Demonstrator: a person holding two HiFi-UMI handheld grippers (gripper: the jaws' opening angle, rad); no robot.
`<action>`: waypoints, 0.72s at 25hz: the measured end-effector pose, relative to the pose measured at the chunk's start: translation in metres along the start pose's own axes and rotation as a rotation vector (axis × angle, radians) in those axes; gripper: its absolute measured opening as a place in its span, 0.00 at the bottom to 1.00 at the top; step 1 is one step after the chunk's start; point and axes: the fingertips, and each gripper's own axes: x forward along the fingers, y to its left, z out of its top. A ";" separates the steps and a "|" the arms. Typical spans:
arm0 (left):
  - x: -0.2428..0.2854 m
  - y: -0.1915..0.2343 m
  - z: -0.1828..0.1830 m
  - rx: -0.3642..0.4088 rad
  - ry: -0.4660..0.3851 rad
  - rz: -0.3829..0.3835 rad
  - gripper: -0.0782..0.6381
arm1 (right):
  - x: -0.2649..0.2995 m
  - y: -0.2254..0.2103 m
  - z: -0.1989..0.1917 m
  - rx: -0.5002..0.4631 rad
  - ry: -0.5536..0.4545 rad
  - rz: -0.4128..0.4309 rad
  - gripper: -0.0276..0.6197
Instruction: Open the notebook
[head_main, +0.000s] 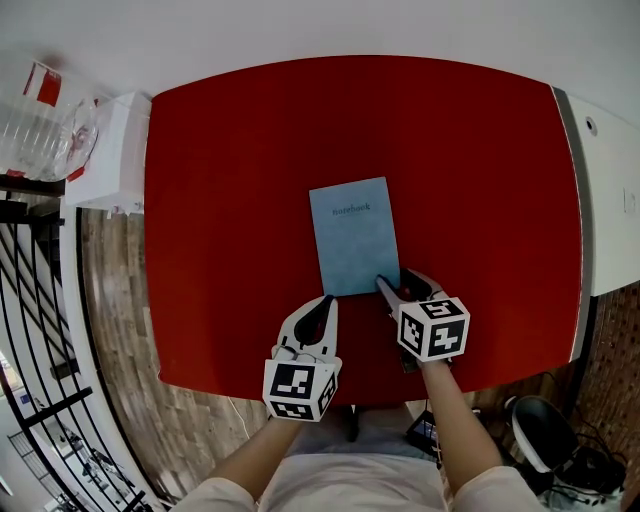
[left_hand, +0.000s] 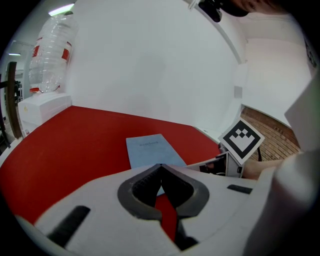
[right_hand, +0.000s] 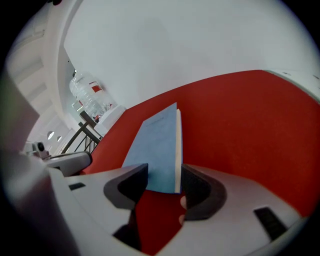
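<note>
Well, notebook (head_main: 352, 236) looks thin, light, bendy: best lift cover at page edge. Right claw (head_main: 398, 284) spread around its corner, not pinching; left claw (head_main: 327, 303) pressed together.

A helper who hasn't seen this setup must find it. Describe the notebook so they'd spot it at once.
Look at the red table. Near its middle, just beyond the left gripper and at the tips of the right gripper, lies the notebook, closed and flat. It alone is pale blue, with a small printed title on its cover.
</note>
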 end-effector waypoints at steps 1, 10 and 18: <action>0.001 0.001 0.000 -0.003 -0.001 0.001 0.12 | 0.002 0.001 0.000 0.002 0.012 0.012 0.33; 0.005 0.000 -0.005 -0.023 -0.001 0.002 0.12 | 0.008 -0.008 -0.002 -0.060 0.110 -0.036 0.24; 0.006 0.001 -0.008 -0.040 0.000 0.016 0.12 | 0.002 -0.005 0.005 -0.048 0.064 -0.033 0.08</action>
